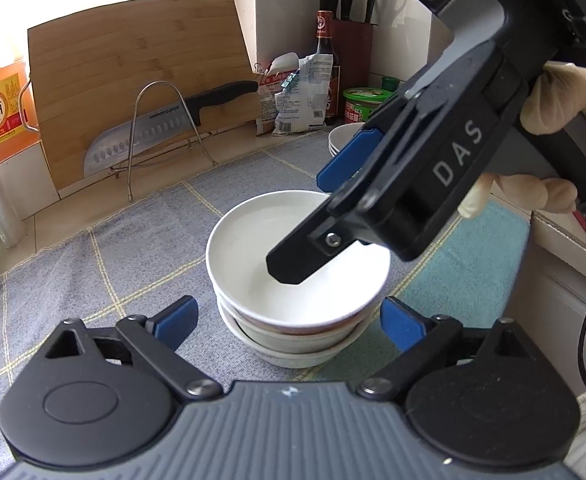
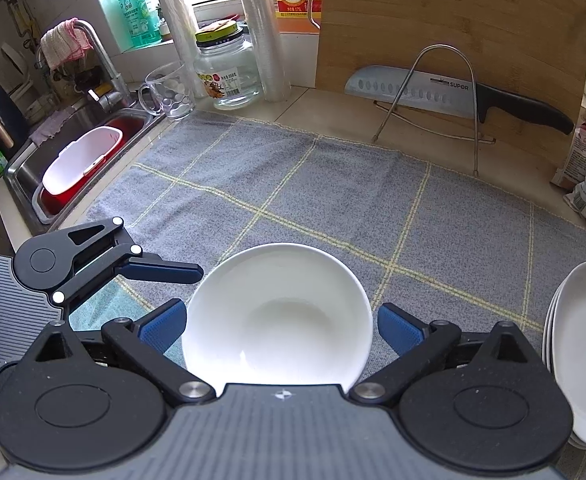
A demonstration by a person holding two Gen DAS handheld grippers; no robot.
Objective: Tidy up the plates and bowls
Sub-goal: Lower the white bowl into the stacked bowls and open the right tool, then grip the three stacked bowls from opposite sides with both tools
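Checked cloth (image 2: 333, 184) (tiled kitchen counter)

The right gripper (image 1: 317, 216) covers part of the top bowl (image 1: 253, 248) in the left view, so one fingertip is hidden inside the bowl. The lower bowls (image 1: 293, 344) under the top bowl show only their rims. The plates (image 2: 585, 344) to the right of the bowl are cut off by the picture's edge. The small print on the bag (image 1: 305, 92) far behind the bowl is too tiny to read.
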